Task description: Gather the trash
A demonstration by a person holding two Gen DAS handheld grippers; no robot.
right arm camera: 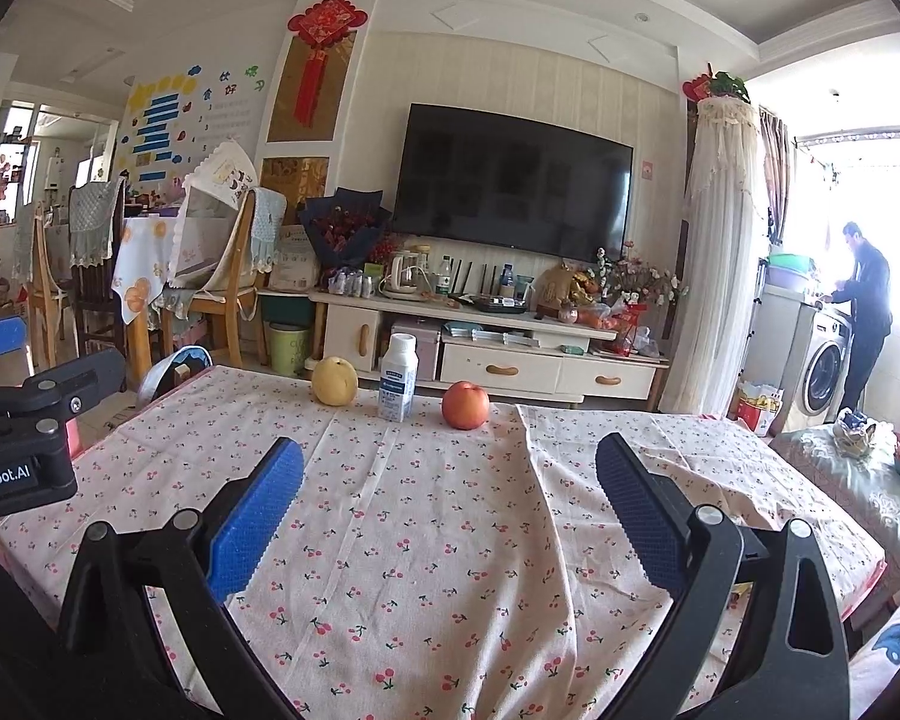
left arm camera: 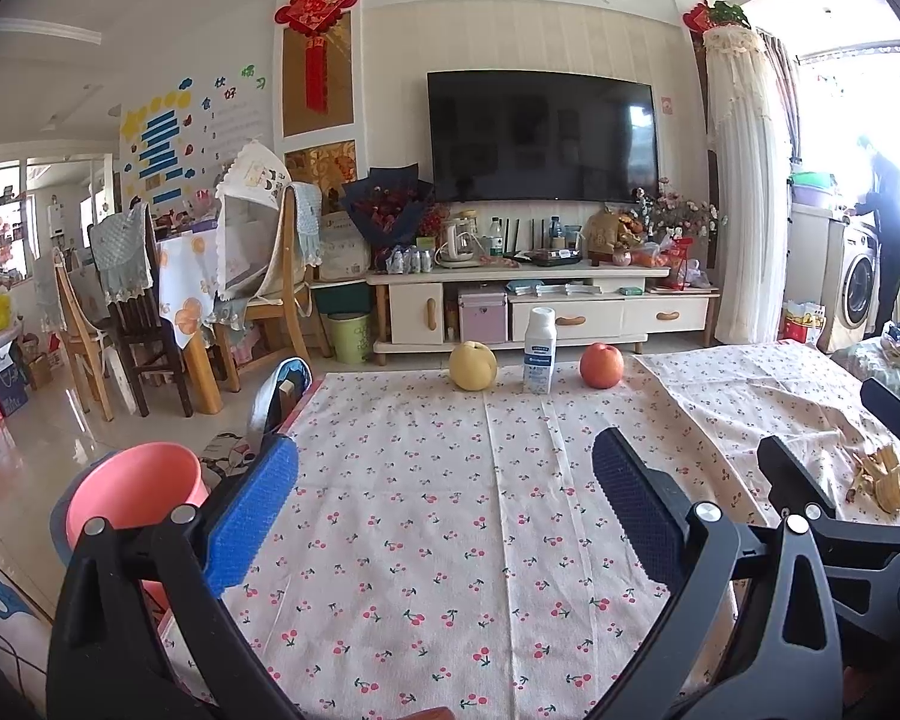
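- The desk [left arm camera: 426,480], spread with a cream cloth printed in small red cherries, fills my view; the cloth gives one flat surface where scraps would show plainly.
- My left tongs [left arm camera: 444,510] hover over the near middle of the cloth, blue pads spread wide with nothing between them, which I take as readiness to reach.
- My right tongs [right arm camera: 450,510] are likewise spread and empty, hovering beside the left ones; from the left camera they sit just short of the peel.
- A pink plastic bin [left arm camera: 132,492] stands off the desk's near left corner, below the edge, probably so trash can be dropped in.
- A white milk bottle [left arm camera: 539,351] stands upright at the far edge, between a yellow pear [left arm camera: 473,366] and a red apple [left arm camera: 601,365].
- The trash I judge mine to collect, yellow-brown peel scraps [left arm camera: 882,477], lies on the cloth's right edge.
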